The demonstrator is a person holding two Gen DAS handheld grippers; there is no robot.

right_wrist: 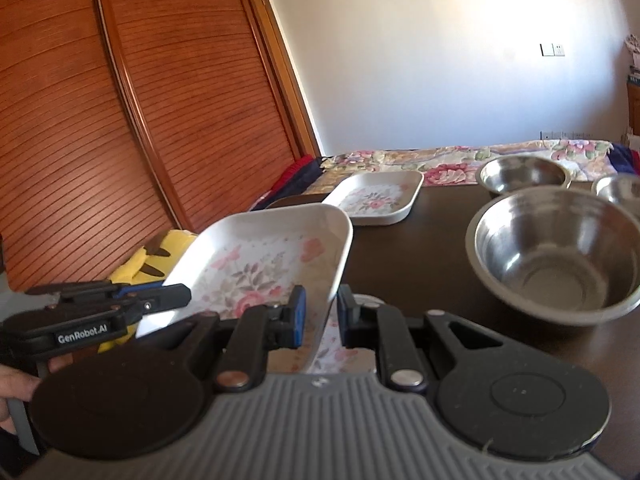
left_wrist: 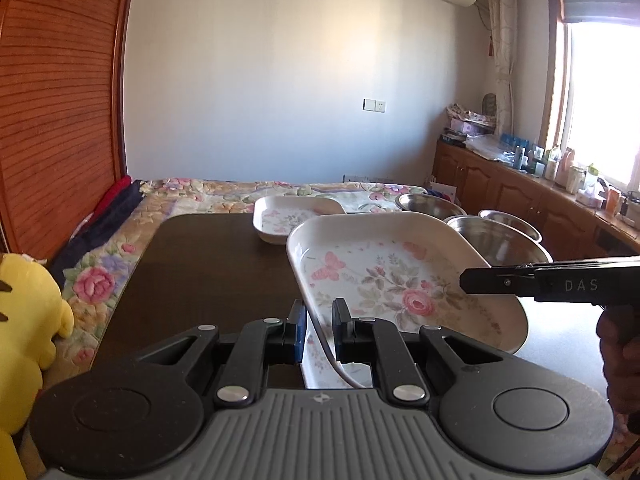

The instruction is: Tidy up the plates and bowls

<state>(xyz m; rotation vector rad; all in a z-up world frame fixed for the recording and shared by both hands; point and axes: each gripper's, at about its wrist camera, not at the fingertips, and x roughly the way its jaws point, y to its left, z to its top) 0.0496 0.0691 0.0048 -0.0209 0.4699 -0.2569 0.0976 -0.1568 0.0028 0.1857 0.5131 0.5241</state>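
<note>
A white square plate with pink flowers (left_wrist: 380, 276) (right_wrist: 260, 260) hangs tilted above the dark table (left_wrist: 208, 264). My left gripper (left_wrist: 320, 320) is shut on its near rim. My right gripper (right_wrist: 322, 312) is shut on the opposite rim, and it reaches in from the right in the left wrist view (left_wrist: 466, 280). The left gripper (right_wrist: 186, 295) shows at the left of the right wrist view. A second flowered plate (left_wrist: 292, 216) (right_wrist: 376, 198) lies flat at the table's far side. Three steel bowls stand to the right: a large one (right_wrist: 560, 256) (left_wrist: 496, 240) and two behind it (right_wrist: 522, 174) (right_wrist: 620, 192).
A yellow plush toy (left_wrist: 24, 312) (right_wrist: 160, 252) sits off the table's left edge. A bed with a flowered cover (left_wrist: 200, 196) lies beyond the table, beside a wooden wardrobe (right_wrist: 120, 120). A hand (left_wrist: 620, 352) holds the right gripper's handle.
</note>
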